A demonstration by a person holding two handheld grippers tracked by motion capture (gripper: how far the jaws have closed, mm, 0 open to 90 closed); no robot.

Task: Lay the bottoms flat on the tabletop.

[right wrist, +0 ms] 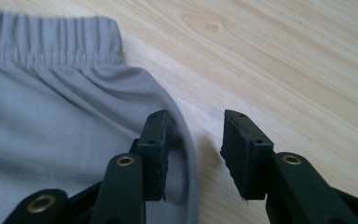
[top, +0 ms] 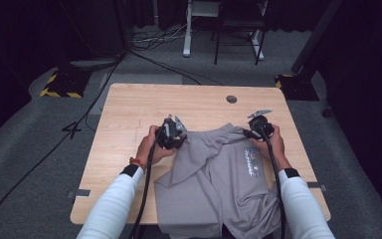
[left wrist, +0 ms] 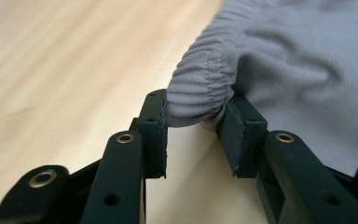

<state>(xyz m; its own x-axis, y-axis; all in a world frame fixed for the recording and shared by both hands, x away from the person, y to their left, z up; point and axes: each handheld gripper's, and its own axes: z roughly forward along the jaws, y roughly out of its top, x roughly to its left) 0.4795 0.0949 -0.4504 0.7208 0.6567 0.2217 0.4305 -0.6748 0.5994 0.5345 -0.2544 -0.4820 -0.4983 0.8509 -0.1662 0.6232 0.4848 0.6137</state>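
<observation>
No readable text anywhere; grey shorts (top: pixel 214 184) carried a small multicoloured print (top: pixel 253 162) near the person's right side, too small and blurred to read; no labels, brands or numbers legible on the tabletop (top: pixel 129 129).

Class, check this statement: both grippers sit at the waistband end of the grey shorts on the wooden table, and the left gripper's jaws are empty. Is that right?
Not quite. The left gripper isn't empty: the left gripper view shows a bunched fold of the grey shorts' elastic waistband pinched between its jaws. The rest stands: both grippers are at the waistband end, on the wooden table.
</observation>
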